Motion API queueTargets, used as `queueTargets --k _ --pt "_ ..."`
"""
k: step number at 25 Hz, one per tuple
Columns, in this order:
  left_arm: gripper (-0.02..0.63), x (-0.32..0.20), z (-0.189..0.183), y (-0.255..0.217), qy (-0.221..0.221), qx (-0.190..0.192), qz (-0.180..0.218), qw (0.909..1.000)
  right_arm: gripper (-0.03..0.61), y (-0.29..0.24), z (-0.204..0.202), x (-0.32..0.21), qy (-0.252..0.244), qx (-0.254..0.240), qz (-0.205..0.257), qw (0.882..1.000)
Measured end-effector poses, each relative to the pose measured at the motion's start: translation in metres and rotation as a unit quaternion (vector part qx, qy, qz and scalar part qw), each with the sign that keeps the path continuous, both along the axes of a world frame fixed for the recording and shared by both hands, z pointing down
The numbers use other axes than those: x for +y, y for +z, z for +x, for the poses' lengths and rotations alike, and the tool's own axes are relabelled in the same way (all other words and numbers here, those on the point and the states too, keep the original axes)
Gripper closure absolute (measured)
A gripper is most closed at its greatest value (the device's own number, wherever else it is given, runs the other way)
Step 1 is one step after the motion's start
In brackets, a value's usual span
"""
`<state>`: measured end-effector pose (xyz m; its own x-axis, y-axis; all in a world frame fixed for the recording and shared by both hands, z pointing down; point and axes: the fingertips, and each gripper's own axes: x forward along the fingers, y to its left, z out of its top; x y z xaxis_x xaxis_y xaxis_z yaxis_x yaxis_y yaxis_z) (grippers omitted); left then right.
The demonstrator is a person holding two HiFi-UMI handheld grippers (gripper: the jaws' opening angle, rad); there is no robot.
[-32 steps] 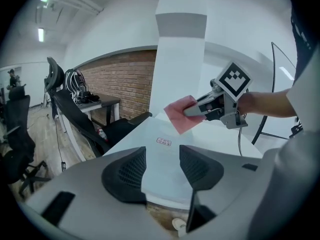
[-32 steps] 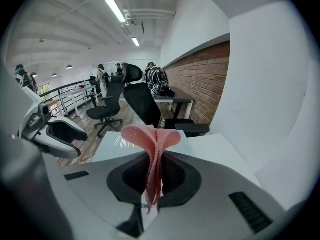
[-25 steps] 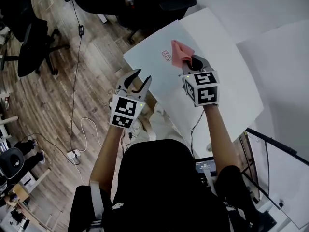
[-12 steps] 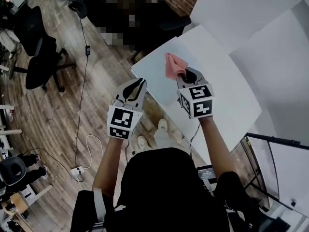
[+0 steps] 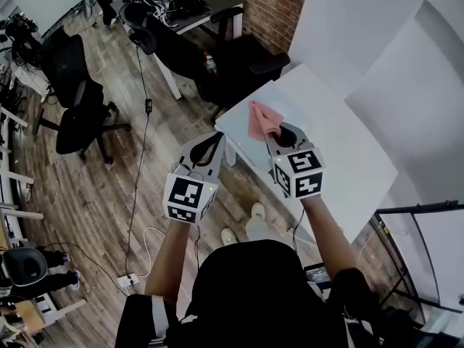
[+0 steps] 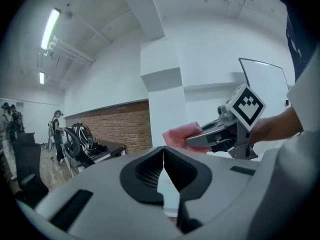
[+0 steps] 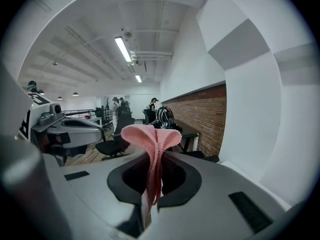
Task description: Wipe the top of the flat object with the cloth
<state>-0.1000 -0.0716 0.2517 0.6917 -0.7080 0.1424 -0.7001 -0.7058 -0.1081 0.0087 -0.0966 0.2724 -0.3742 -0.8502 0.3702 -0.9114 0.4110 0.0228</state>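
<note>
Where the closed jaws of the right gripper (image 5: 279,131) pinch it, the pink cloth (image 5: 259,119) stands folded lengthwise. Its loose end fans out past the jaw tips, seen over a pale flat sheet (image 5: 270,96) at the corner of the white counter (image 5: 348,151). Just beside it, the left gripper (image 5: 212,142) has jaws that have just been closing and now meet on nothing. Around them are a wooden floor (image 5: 87,187), office chairs (image 5: 76,107) and a brick wall (image 5: 275,6).
</note>
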Motion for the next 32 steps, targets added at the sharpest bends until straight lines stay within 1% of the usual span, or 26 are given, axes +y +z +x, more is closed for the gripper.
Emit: queueTargets --k 3,7,10,14,18,21,24,32 --pt "0.598 0.012 -0.012 -0.017 -0.001 0.002 0.017 0.9998 0.532 -0.018 -0.011 0.011 0.002 -0.003 0.020 1.000" --pt "0.598 0.029 -0.032 -0.042 -0.001 0.030 0.036 0.9989 0.532 -0.037 -0.030 0.029 0.004 -0.007 0.037 0.999" --pt "0.598 0.037 -0.042 -0.056 -0.007 0.044 0.059 0.9972 0.532 -0.046 -0.040 0.039 0.004 -0.006 0.052 0.999" --pt "0.598 0.050 -0.050 -0.068 -0.013 0.052 0.069 0.9962 0.532 -0.056 -0.050 0.053 0.002 -0.012 0.060 0.998" --pt "0.598 0.059 -0.054 -0.079 -0.014 0.051 0.079 0.9955 0.532 -0.069 -0.056 0.063 0.000 -0.014 0.073 0.997" --pt "0.598 0.064 -0.049 -0.088 -0.018 0.053 0.088 0.9946 0.532 -0.077 -0.052 0.068 -0.004 -0.020 0.082 0.996" --pt "0.598 0.067 -0.038 -0.096 -0.018 0.056 0.094 0.9938 0.532 -0.081 -0.040 0.070 -0.006 -0.032 0.087 0.996" --pt "0.598 0.076 -0.008 -0.112 -0.032 0.050 0.098 0.9935 0.532 -0.082 -0.012 0.078 -0.016 -0.037 0.082 0.996"
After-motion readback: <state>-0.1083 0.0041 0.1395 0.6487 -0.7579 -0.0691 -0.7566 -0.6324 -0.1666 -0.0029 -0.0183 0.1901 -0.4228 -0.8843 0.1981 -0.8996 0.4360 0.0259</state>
